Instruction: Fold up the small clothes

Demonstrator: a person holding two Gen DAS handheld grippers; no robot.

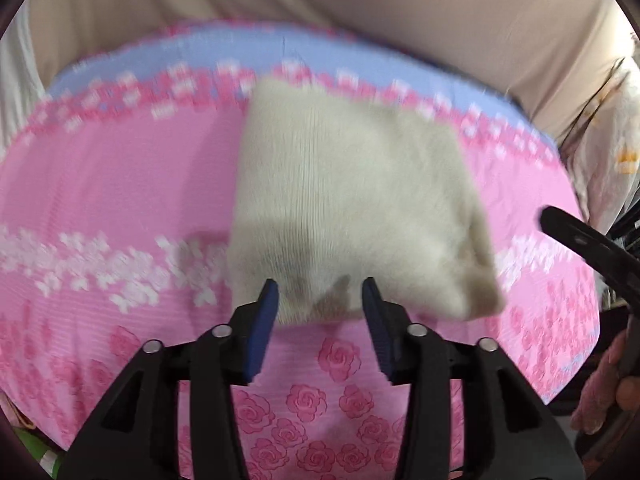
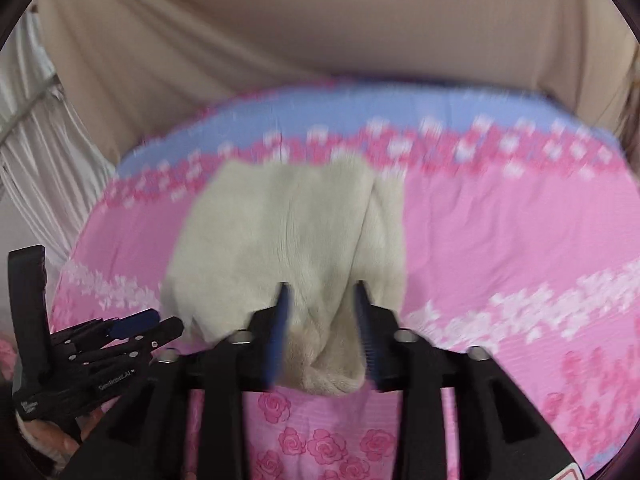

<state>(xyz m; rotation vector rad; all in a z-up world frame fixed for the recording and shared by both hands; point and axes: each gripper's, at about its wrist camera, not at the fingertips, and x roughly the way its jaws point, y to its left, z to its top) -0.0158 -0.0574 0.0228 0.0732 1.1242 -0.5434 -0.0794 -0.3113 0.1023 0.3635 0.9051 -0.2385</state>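
Cream knitted garment (image 1: 352, 200), folded into a rough square, on pink rose-patterned cloth (image 1: 120, 176). Left gripper (image 1: 320, 292) spread wide, gripping nothing, tips at the garment's near edge. Right gripper (image 2: 321, 292) parted, a bunched near fold (image 2: 328, 368) lying between its blue pads (image 2: 280, 328); whether pinched, impossible to tell.

The folded garment (image 1: 352, 208) lies on the bedspread (image 1: 120, 184), near the middle of the bed; the left gripper (image 1: 320, 292) sits at its near edge, jaws apart on either side of that edge; the right gripper (image 2: 322, 292) straddles the garment's near right corner; a curtain (image 1: 360, 8) hangs behind the bed.
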